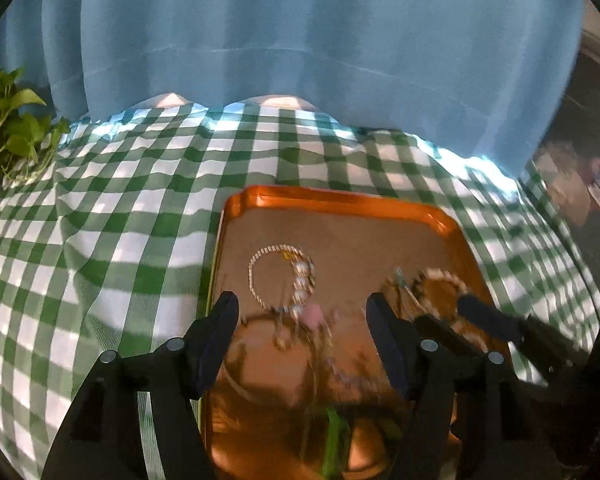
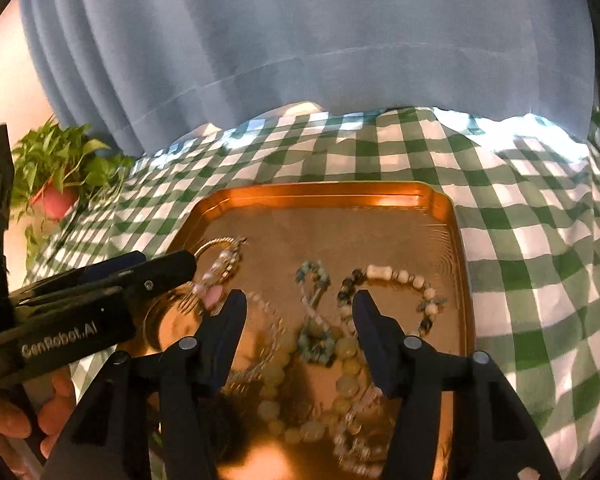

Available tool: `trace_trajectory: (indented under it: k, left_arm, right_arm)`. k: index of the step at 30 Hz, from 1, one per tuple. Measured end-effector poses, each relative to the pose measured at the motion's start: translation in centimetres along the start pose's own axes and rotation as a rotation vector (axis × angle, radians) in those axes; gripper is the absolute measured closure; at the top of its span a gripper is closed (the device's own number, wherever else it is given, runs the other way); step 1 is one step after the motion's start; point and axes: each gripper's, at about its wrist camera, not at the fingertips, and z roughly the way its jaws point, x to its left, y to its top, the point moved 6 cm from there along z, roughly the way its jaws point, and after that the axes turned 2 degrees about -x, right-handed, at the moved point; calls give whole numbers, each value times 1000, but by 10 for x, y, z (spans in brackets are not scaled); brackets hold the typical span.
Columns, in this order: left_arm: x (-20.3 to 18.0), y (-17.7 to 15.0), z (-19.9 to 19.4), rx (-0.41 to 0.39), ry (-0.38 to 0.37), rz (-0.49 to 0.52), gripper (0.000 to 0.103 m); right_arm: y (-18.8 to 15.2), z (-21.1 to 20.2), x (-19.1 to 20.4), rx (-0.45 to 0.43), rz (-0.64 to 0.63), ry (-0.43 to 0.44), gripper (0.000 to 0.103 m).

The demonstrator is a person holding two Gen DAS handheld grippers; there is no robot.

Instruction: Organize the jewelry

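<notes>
An orange tray (image 1: 340,200) (image 2: 328,194) on the checked cloth holds jewelry. A gold chain bracelet (image 1: 260,272) with pearl beads (image 1: 302,280) lies at its left; it also shows in the right wrist view (image 2: 220,256). A white and dark bead bracelet (image 2: 396,276) (image 1: 444,280), a teal bead piece (image 2: 314,276) and a pale green bead necklace (image 2: 340,388) lie further right. My left gripper (image 1: 302,312) is open above the tray's left part, and shows in the right wrist view (image 2: 172,268). My right gripper (image 2: 300,312) is open over the bead pile; its fingers (image 1: 480,316) show in the left wrist view.
A green and white checked cloth (image 1: 120,220) covers the table. A potted plant (image 2: 60,176) (image 1: 12,136) stands at the far left. A blue curtain (image 1: 300,40) hangs behind the table. Dark clutter (image 1: 580,184) sits off the right edge.
</notes>
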Motion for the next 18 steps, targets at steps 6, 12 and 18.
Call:
trace_trajectory:
  k: [6, 12, 18]
  left_arm:
    - [-16, -24, -63, -41, -30, 8, 36]
    - [-24, -54, -144, -59, -17, 14, 30]
    - [-35, -81, -232, -114, 4, 34, 28]
  right_arm:
    - [-16, -49, 25, -16, -25, -43, 50]
    - [-41, -123, 53, -27, -49, -71, 49]
    - [-64, -198, 77, -73, -42, -74, 42]
